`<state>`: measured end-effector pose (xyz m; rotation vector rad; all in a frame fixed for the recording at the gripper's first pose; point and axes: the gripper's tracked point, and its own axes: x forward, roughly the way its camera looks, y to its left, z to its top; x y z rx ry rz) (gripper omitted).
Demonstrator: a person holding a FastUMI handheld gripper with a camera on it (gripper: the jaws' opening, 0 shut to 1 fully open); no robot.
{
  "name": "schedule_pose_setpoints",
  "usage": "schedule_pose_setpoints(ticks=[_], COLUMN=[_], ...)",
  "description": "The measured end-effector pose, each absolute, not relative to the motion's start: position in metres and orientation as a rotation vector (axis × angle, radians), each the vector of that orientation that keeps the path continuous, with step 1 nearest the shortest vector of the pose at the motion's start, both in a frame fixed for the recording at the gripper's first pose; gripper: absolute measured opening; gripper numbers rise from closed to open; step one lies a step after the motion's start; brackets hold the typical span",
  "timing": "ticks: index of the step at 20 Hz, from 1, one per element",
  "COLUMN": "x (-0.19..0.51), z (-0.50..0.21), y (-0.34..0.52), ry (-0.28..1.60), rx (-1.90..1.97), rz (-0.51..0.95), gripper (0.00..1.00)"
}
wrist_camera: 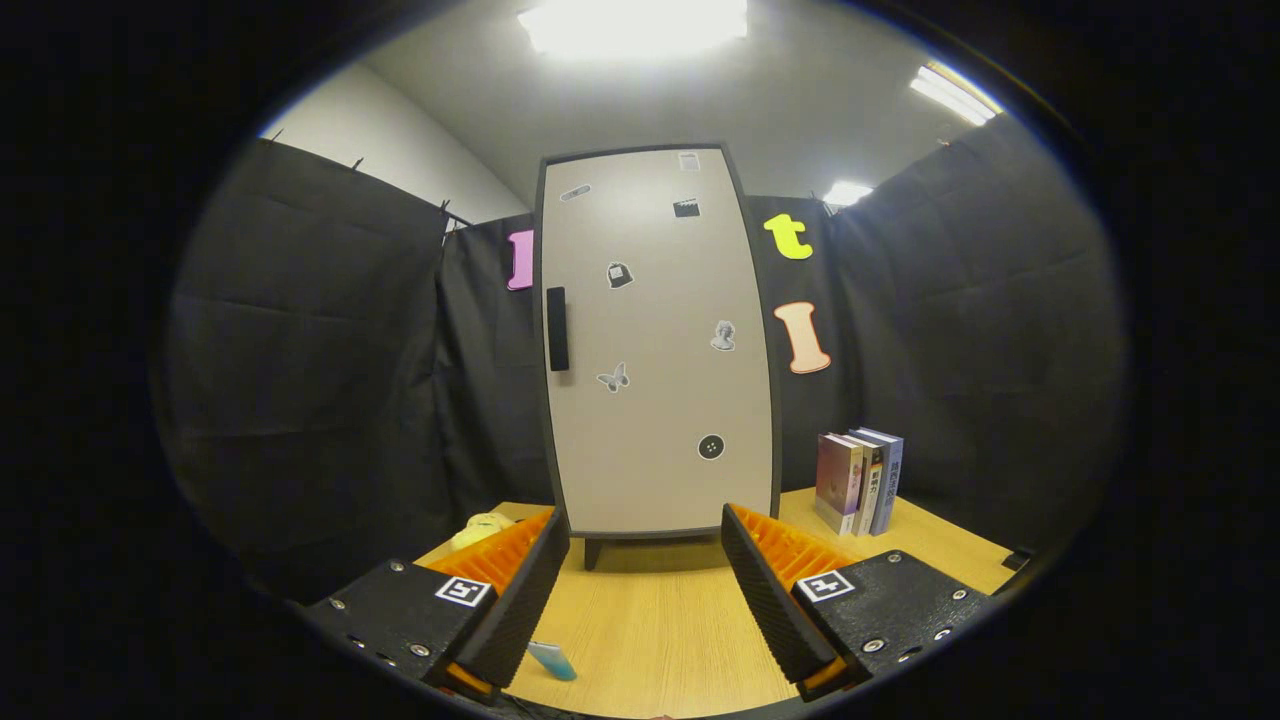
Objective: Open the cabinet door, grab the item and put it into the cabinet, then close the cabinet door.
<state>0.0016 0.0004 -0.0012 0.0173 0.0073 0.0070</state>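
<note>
Fingers [640, 590] of the gripper are standing spread wide apart, pinching nothing, with bare desk [650, 620] showing between them. Beside the left finger's inner edge, close under the camera, a small light-blue item [553, 660] is lying flat on the desk, probably the thing to be stowed, left within easy reach. Behind the left finger a yellow object [480, 528] is peeking out, too hidden to identify. Beyond the fingers, straight ahead, the cabinet [655, 340] is standing upright on short legs, its door closed and bearing small stickers. Its dark handle [557, 328] is sitting at the door's left edge, so the door likely swings from the right. Beyond the right finger, books [860, 482] are standing upright beside the cabinet. Held level and centred, the gripper is facing the door squarely, below handle height.
</note>
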Motion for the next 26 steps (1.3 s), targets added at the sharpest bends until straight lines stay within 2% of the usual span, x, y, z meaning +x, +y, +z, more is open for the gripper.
schedule_pose_setpoints(ticks=[12, 26], x=[0.013, 0.113], z=[0.019, 0.105], y=[0.0, 0.034], ry=[0.013, -0.042], rx=[0.029, 0.033], rz=[0.012, 0.093], gripper=[0.95, 0.95])
